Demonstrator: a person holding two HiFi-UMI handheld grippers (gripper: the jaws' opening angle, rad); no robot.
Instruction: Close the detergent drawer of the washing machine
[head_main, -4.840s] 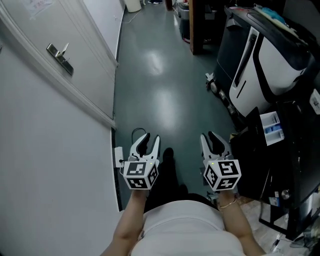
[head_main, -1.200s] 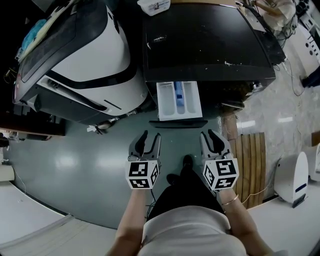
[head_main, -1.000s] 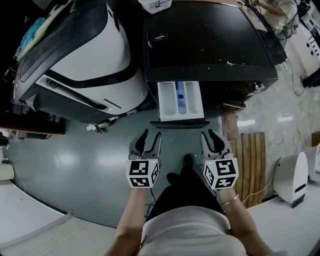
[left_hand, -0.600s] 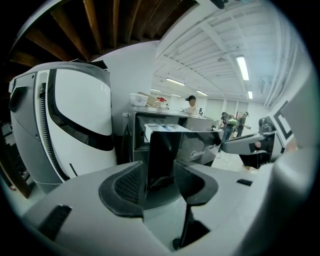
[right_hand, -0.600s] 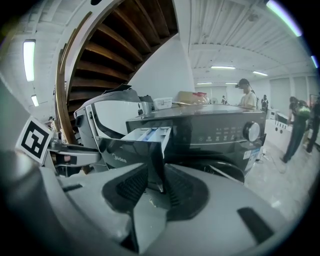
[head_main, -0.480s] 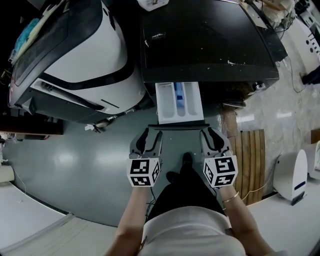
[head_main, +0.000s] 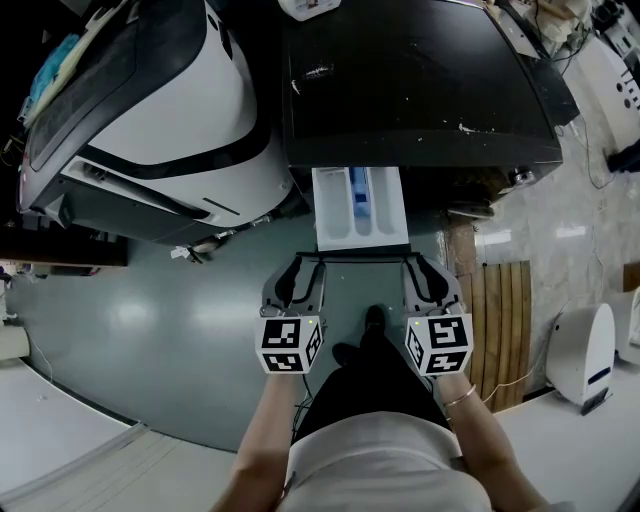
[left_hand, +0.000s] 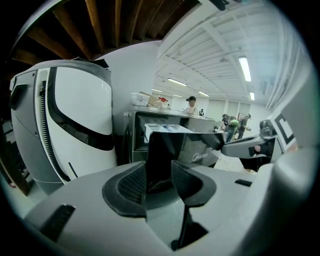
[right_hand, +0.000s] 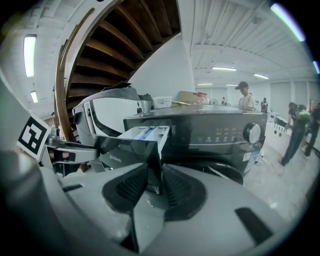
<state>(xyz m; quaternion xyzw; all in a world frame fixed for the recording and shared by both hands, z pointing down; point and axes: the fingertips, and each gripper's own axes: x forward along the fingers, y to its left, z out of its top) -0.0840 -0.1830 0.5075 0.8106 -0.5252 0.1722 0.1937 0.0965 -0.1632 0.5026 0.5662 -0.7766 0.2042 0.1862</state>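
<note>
Detergent drawer (head_main: 360, 205) stands out from the front of the washing machine (head_main: 420, 80): left hand-held gripper (head_main: 300, 268) closing, not yet pressing, over its left corner, right hand-held gripper (head_main: 425, 270) released astride the right corner; advise even, straight push.

Turned off the corridor floor and white wall; now square-on to the washing machine (head_main: 420, 90), formerly at pic's right edge. Closed the gap to the detergent drawer (head_main: 360, 205): short of its dark front panel (head_main: 362, 254) w/ both grippers a moment back, now up at it. Moved left gripper (head_main: 300, 266) to panel's left end, jaws closing w/ that edge between them. Moved right gripper (head_main: 425, 266) to right end, edge between its jaws too, pads apart.
</note>
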